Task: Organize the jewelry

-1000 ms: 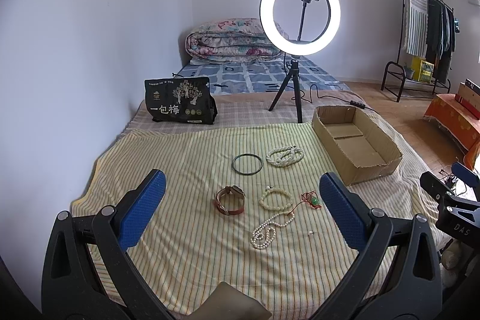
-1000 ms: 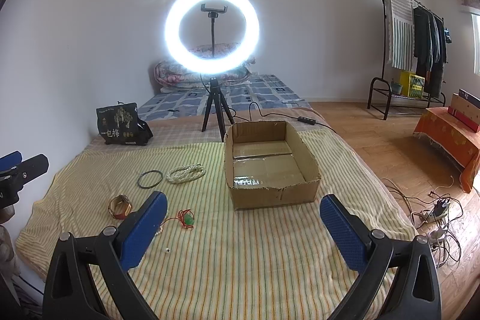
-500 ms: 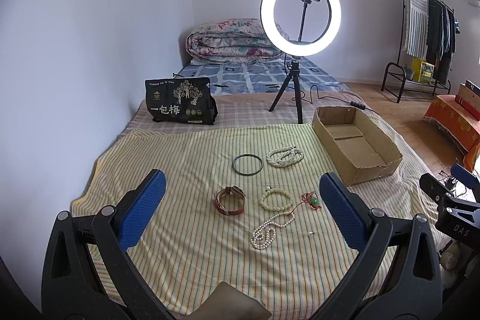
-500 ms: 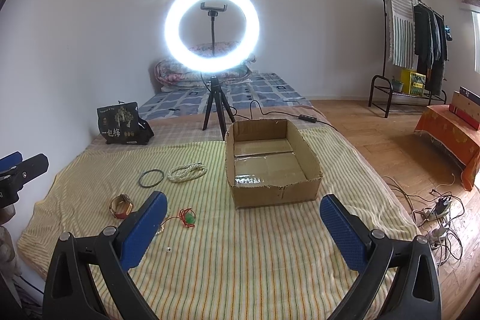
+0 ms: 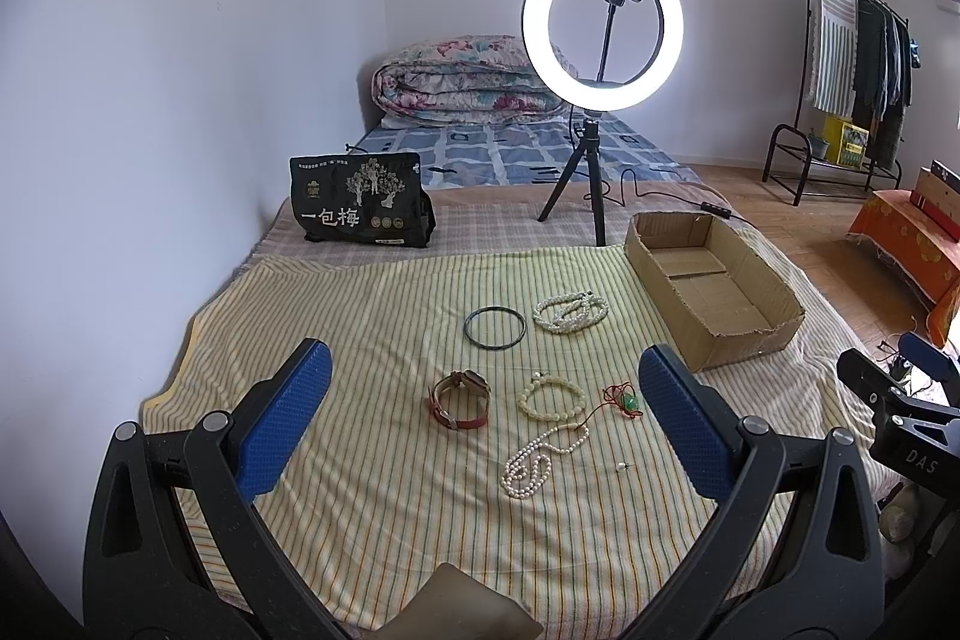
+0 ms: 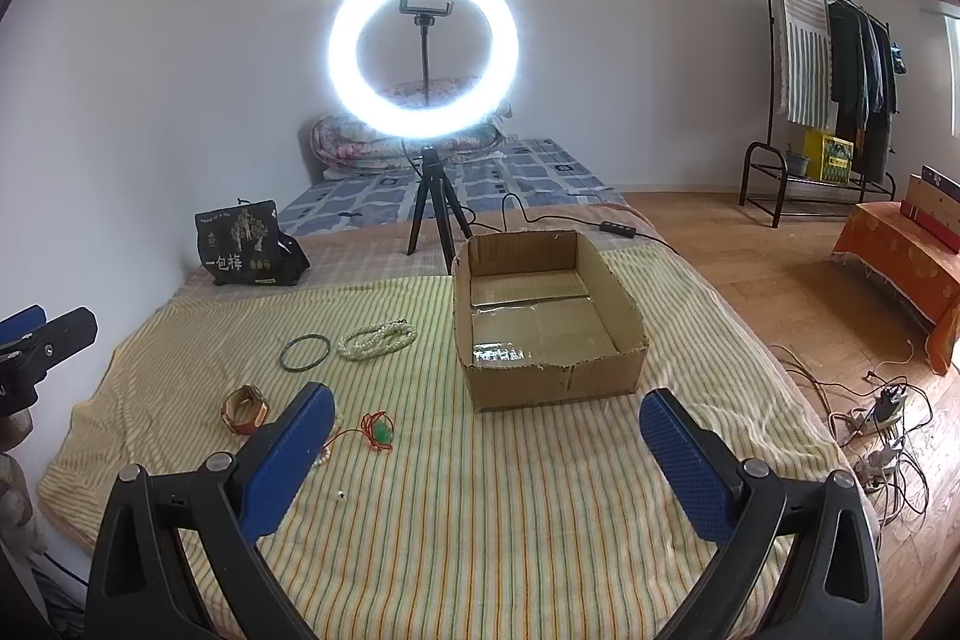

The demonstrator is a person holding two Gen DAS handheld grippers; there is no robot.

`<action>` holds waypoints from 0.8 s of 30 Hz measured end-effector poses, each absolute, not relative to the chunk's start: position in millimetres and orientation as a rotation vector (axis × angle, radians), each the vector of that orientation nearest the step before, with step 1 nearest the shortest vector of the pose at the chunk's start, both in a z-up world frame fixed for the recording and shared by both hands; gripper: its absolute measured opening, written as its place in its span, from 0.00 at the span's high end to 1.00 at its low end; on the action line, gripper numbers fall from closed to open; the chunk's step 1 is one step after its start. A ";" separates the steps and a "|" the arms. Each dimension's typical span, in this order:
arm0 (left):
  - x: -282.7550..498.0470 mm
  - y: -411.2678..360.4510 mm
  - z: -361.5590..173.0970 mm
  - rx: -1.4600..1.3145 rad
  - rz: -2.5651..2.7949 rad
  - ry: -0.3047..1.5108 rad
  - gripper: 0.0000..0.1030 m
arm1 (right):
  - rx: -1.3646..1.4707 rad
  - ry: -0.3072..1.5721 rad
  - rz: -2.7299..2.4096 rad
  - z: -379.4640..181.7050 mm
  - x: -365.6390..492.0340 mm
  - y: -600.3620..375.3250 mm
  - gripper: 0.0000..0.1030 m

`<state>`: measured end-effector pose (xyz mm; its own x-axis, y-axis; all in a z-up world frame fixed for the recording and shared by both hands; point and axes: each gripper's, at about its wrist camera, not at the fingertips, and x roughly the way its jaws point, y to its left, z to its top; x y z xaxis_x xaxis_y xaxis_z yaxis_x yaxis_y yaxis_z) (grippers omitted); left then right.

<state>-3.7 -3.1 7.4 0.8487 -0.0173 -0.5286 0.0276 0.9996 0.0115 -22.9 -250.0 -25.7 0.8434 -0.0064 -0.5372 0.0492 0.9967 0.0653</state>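
Still, we held both the left gripper (image 5: 483, 403) and right gripper (image 6: 483, 445) spread wide and empty, unmoved; the jewelry (image 5: 543, 460) lay unshifted on the striped cloth (image 5: 372, 316) beside the cardboard box (image 6: 549, 376).

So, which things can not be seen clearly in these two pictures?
- Right wrist view: the bead bracelet and long pearl string are mostly hidden behind the right gripper's left finger.
- Both views: the tiny loose piece is too small to identify.
- Left wrist view: a flat grey thing is cut off by the bottom edge.
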 end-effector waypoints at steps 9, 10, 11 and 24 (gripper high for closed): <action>1.9 4.5 3.3 0.009 -0.010 0.572 0.00 | 0.086 0.585 -0.011 -27.6 -19.3 -244.3 0.00; 3.3 6.6 2.8 0.008 -0.007 0.576 0.00 | 0.086 0.587 -0.010 -27.7 -18.7 -243.8 0.00; 3.9 11.1 0.0 0.006 -0.006 0.580 0.00 | 0.087 0.589 -0.009 -27.9 -17.7 -242.5 0.00; 37.6 62.9 -28.9 -0.005 0.058 0.696 0.00 | 0.041 0.668 0.025 -42.1 9.2 -227.3 0.00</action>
<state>37.6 62.9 -28.9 0.7659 0.0517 -0.6409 -0.0548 0.9984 0.0150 9.2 -227.3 -42.1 0.7849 0.0360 -0.6185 -0.0095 0.9989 0.0461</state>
